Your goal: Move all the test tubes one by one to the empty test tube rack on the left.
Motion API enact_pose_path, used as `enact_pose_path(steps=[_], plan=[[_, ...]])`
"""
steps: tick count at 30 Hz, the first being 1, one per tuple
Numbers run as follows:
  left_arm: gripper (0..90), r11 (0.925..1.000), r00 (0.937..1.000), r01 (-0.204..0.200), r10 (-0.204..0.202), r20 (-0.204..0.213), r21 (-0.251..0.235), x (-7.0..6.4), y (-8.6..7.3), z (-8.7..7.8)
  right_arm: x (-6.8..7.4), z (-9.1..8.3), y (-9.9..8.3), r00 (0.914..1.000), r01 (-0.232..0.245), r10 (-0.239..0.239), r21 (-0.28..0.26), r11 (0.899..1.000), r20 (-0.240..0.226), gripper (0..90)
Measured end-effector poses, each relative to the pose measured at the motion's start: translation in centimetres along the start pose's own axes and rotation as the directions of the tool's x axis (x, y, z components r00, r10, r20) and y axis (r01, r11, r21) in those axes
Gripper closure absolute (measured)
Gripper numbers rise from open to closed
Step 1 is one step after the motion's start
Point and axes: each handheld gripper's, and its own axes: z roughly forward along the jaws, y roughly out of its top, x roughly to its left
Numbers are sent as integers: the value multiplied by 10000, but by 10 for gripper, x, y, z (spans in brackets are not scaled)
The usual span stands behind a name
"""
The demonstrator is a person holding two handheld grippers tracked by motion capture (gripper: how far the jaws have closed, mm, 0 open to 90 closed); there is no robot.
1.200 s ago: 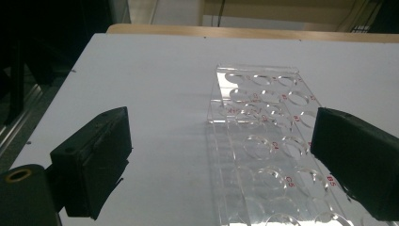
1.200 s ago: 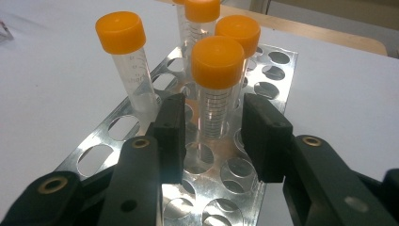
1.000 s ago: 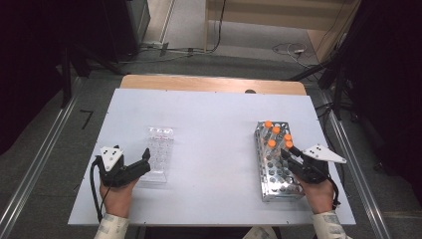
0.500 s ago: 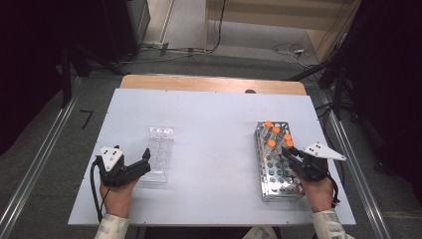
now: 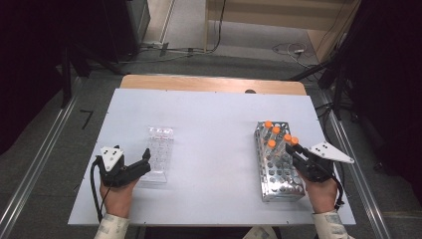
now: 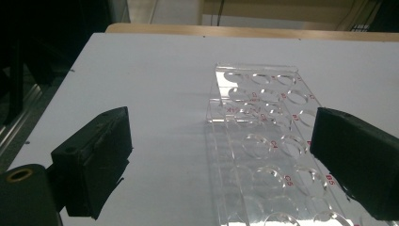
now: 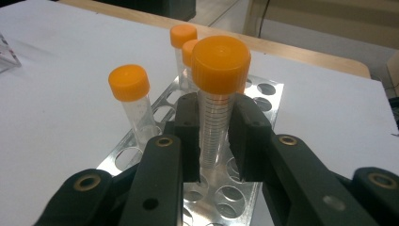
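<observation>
A: Orange-capped tube [image 7: 214, 108]: position?
B: Upright in the metal rack [image 5: 276, 164] at table right, clamped between the right gripper [image 7: 214, 141] jaws.
A: Left gripper [image 6: 226, 155]?
B: Jaws wide apart, holding nothing, straddling the clear well plate's [image 6: 263, 141] near end.

Your two hands at a white table [image 5: 214, 124], seen from above.
Your left claw [image 5: 144, 162] sits at the near end of a clear plastic rack [image 5: 158, 154]; your right claw [image 5: 294, 152] reaches an orange-capped tube [image 5: 294, 142] in the metal rack [image 5: 278, 167], well apart from the clear one.
</observation>
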Motion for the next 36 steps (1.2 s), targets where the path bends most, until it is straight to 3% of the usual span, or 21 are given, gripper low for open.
enact_pose_path(steps=[15, 30, 36], plan=[[63, 10000, 10000, 21, -21, 7, -10, 1, 0, 0, 1, -20, 12, 9999, -138, 139, -537, 9985, 3, 715], [70, 9999, 10000, -65, 66, 65, -153, -1, 2, -4, 20, -45, 22, 9964, 158, -210, -635, 9979, -825, 715], [70, 9998, 9995, -154, 158, 263, -157, -7, 3, -5, 31, -44, 23, 9913, 254, -336, -653, 9975, -1272, 715]])
